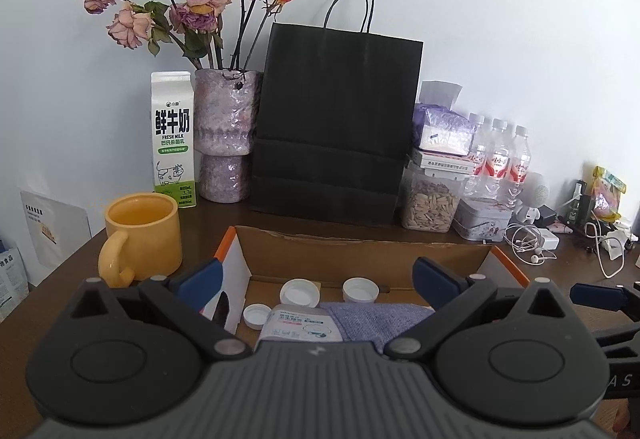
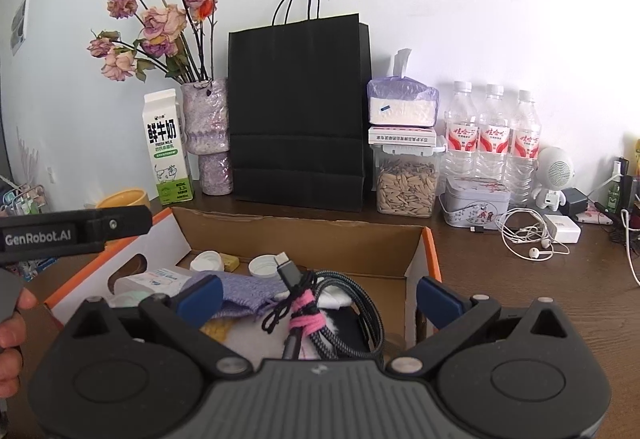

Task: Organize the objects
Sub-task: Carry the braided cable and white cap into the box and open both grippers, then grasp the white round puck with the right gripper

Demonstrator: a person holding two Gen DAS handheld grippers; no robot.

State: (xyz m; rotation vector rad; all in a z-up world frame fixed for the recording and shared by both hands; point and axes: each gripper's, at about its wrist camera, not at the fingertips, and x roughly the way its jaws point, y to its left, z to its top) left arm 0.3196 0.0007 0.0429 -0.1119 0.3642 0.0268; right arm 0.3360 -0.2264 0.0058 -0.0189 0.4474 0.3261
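Your right tool [image 2: 318,297] hangs with its jaws wide apart and empty over the cable [image 2: 340,303] bundle, which lies in the box [image 2: 430,251] with the cloth [image 2: 244,289] and caps [image 1: 300,293]. Your left tool [image 1: 316,279] is spread just as wide over the box's other end, gripping nothing. Swing left and you could clip the mug [image 1: 140,235] beside the box; a careless pull could snag the cable's loose end. Legible: "FRESH MILK" on the carton [image 1: 173,139] behind the box, "GenRobot.AI" on the left tool's arm.
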